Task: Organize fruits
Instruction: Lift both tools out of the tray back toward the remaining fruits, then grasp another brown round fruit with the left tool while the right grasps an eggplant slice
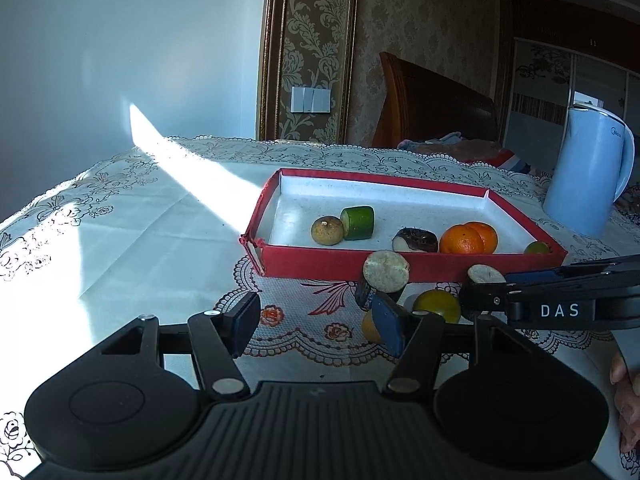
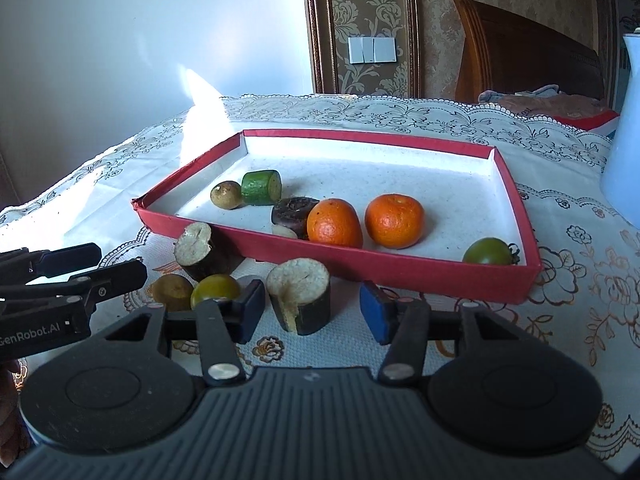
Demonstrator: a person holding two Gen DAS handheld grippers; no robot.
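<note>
The right gripper [image 2: 312,314] stands low over the desk [image 2: 580,264], its jaws apart on either side of an upright dark-skinned cane piece [image 2: 300,296]; both pads stand clear of it, so nothing is clamped. Just left of this gripper lie a yellow-green fruit [image 2: 215,288], a brownish fruit [image 2: 172,291] and a 2nd cane piece [image 2: 202,250], tilted.

Directly ahead sits the red tray [image 2: 420,280]. It holds 2 oranges [image 2: 394,221], a green tomato [image 2: 488,251], a green cut piece [image 2: 261,187], a small brown fruit [image 2: 227,195] and a dark piece [image 2: 292,210].

The left gripper [image 1: 316,320] hangs to the left of the loose fruit, jaws apart and empty; its right-hand pad is just beside the tilted cane piece. A blue kettle [image 1: 588,168] stands far right of the tray.
</note>
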